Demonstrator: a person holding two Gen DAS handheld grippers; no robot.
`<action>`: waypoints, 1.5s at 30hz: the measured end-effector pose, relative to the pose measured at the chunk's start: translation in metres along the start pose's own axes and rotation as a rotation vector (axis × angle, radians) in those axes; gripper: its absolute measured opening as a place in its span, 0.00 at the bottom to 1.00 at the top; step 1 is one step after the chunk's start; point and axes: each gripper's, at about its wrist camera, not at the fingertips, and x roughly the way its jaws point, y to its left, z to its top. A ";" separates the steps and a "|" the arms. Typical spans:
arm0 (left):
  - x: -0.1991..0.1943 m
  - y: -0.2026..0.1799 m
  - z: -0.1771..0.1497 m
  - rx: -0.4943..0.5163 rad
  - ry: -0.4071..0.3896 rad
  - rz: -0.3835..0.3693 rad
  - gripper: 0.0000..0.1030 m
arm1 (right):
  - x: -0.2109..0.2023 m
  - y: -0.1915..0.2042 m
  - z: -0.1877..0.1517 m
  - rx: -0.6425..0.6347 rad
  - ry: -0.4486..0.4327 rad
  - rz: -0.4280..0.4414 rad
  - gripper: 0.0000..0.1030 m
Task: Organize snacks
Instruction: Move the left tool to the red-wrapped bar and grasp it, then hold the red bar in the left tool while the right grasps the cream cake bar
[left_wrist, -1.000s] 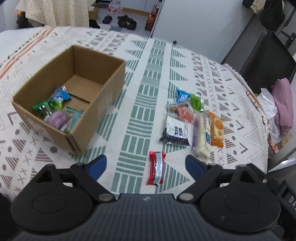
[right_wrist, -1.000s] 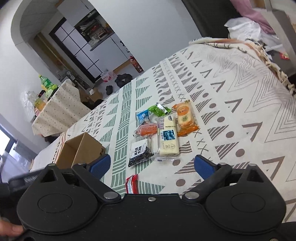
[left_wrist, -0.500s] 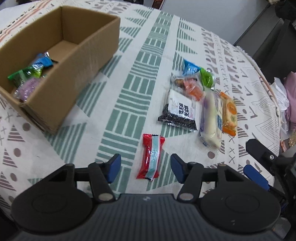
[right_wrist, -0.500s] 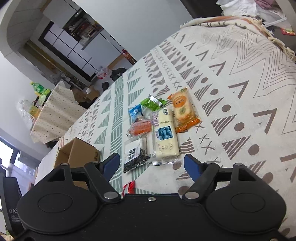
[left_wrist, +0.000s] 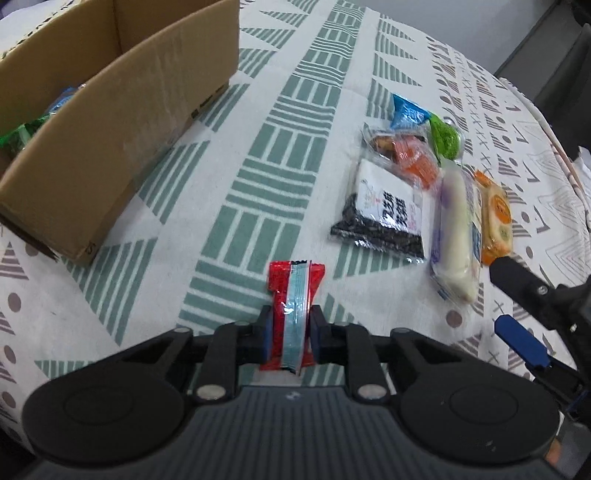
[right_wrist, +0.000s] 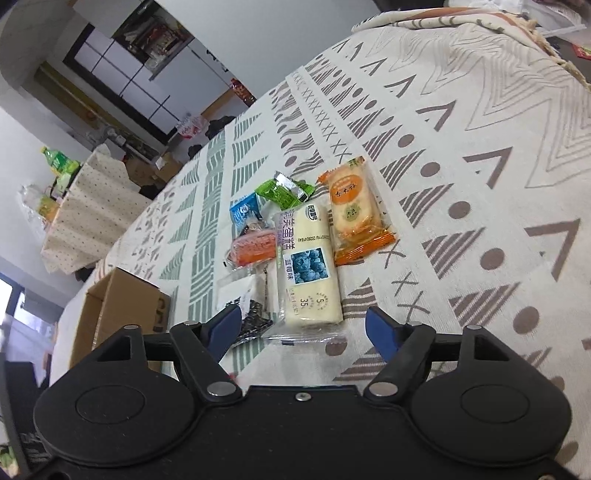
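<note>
Two grippers work over the patterned cloth (left_wrist: 325, 74). The left gripper (left_wrist: 290, 334) is clamped on the red snack (left_wrist: 293, 295), which lies on the cloth near the box (left_wrist: 122, 110). The box holds a few packets already. The right gripper (right_wrist: 304, 326) is spread wide just short of the white cake (right_wrist: 308, 273), with the black packet (right_wrist: 253, 321) touching the cake's left side and the orange cracker (right_wrist: 352, 212) at its right.
</note>
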 end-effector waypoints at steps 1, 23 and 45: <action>0.000 0.000 0.002 -0.004 0.006 -0.002 0.18 | 0.004 0.001 0.001 -0.010 0.004 -0.004 0.71; -0.043 0.018 0.028 0.000 -0.062 -0.013 0.18 | 0.047 0.002 0.012 -0.035 0.065 -0.033 0.34; -0.126 0.050 0.039 0.018 -0.209 -0.118 0.18 | -0.038 0.047 -0.007 0.006 -0.018 0.079 0.32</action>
